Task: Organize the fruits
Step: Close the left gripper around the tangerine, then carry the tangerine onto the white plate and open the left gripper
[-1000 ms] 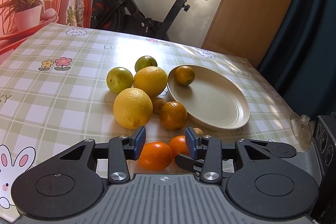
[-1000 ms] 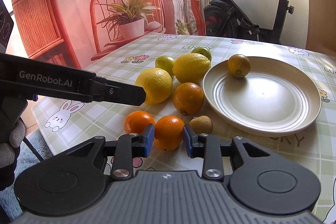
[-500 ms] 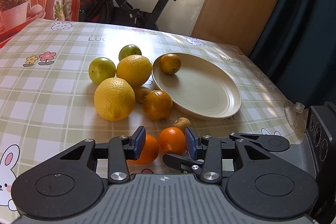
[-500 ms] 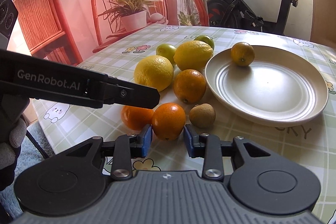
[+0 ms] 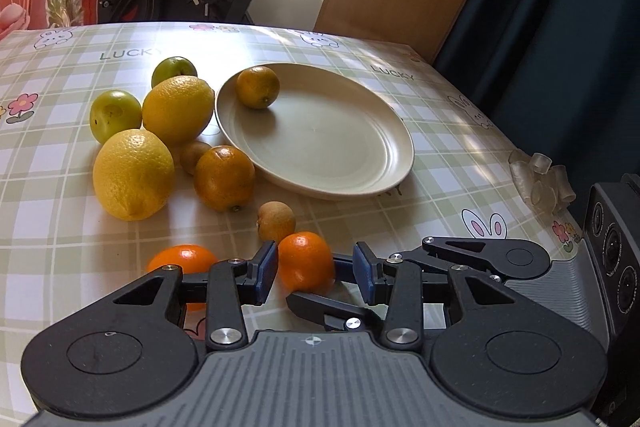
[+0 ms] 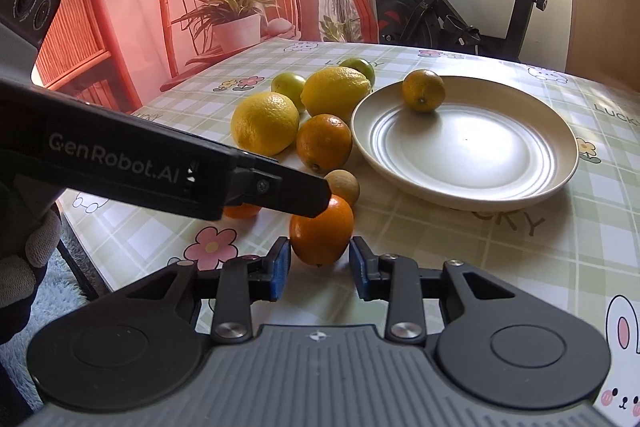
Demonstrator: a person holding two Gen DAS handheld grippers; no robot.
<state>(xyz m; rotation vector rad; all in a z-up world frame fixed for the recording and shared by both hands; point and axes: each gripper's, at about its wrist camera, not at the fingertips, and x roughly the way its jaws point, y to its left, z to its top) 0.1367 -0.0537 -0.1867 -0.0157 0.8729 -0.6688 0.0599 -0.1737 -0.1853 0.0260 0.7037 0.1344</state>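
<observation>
Orange fruit sits between the parted jaws of the left gripper (image 5: pixel 316 273) in the left wrist view: a mandarin (image 5: pixel 306 261) just beside the left pad, not clamped. A second mandarin (image 5: pixel 182 261) lies at 9 o'clock from it, a kiwi (image 5: pixel 276 221) at 11 o'clock. The cream plate (image 5: pixel 384 163), at 12 o'clock, carries 1 small orange (image 5: pixel 258 87).

From the right wrist view, the right gripper (image 6: pixel 319 273) also stands open around that mandarin (image 6: pixel 322 231), pads just beside its sides; whether they touch is unclear. 2 lemons (image 6: pixel 265 123) lie at 11 o'clock.
</observation>
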